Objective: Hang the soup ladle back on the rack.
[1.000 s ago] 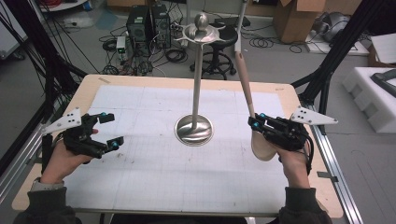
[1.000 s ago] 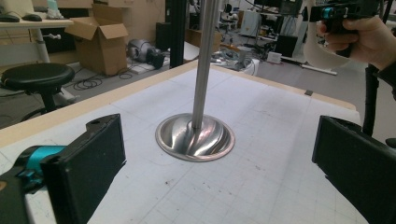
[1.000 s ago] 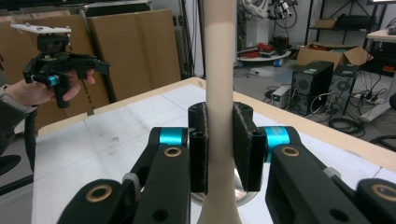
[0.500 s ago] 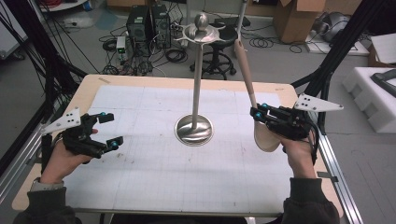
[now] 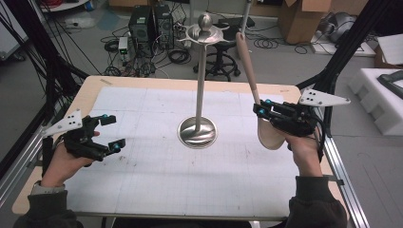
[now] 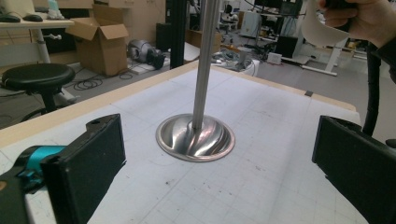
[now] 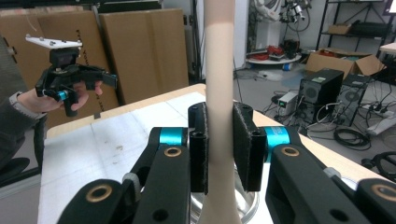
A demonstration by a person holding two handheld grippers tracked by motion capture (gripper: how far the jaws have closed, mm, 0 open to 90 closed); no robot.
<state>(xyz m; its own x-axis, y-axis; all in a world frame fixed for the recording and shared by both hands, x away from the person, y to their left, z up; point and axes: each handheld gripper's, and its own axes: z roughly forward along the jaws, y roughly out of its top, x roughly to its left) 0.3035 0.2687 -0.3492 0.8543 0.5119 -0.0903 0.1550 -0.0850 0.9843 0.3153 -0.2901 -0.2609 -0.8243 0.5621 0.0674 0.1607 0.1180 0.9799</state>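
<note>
No writing, label or number can be read anywhere.

Beige shoehorn (image 5: 264, 124): long, smooth, matte. Wide scooped blade at the bottom, right of centre in the high view, lifted off the table. Narrow handle runs up and slightly left, its rounded tip near the top centre of the frame. Stands near-upright, a bit tilted. Clamped on its lower handle, just above the blade. In the right gripper view the handle (image 7: 219, 93) rises straight up the middle of the frame and off the top edge. In the left gripper view the curved blade (image 6: 322, 32) shows at the upper right.
</note>
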